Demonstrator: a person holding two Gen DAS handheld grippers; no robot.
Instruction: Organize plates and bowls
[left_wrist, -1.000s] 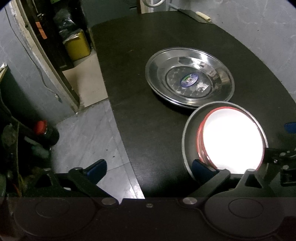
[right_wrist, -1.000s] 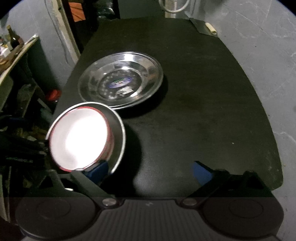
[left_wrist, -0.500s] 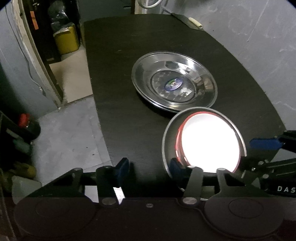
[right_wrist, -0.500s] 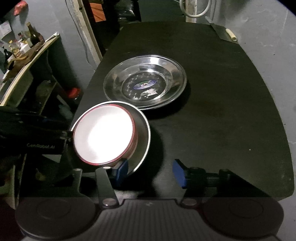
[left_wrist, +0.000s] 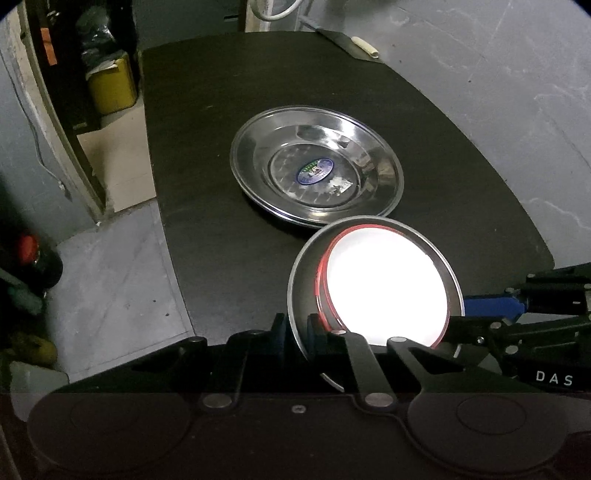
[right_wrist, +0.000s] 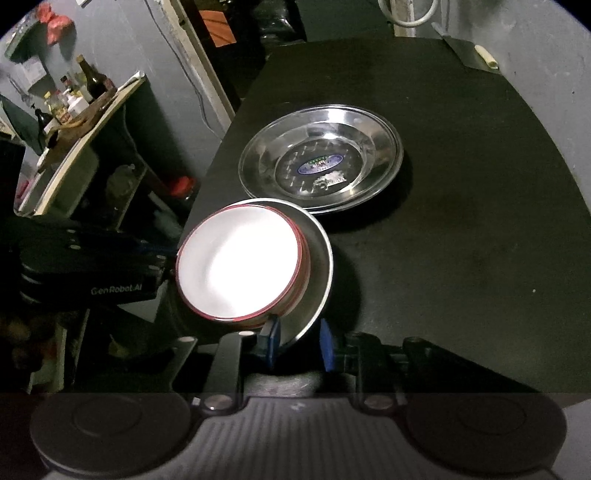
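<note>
A shallow steel bowl (left_wrist: 303, 280) (right_wrist: 322, 266) with a white, red-rimmed bowl (left_wrist: 388, 288) (right_wrist: 240, 262) nested in it sits at the near edge of the black table (left_wrist: 221, 258) (right_wrist: 461, 258). My left gripper (left_wrist: 297, 332) (right_wrist: 170, 263) is shut on the steel bowl's rim. On the opposite side, my right gripper (right_wrist: 297, 343) (left_wrist: 461, 314) is closing with the rim between its blue pads; a gap still shows at one pad. Behind the bowls lies a wide steel plate (left_wrist: 258, 166) (right_wrist: 266, 162) with a blue sticker.
A tool with a pale handle (left_wrist: 364, 46) (right_wrist: 487, 57) lies at the table's far corner. Left of the table are a yellow canister (left_wrist: 110, 83), a red-capped item (left_wrist: 27, 245) (right_wrist: 181, 186) and a shelf of bottles (right_wrist: 74, 99). A grey wall runs along the right.
Both grippers stood wide open a second ago. The left jaws have come together onto the steel bowl's rim, and the right jaws have narrowed around its other side. Bowls and plate stayed put.
</note>
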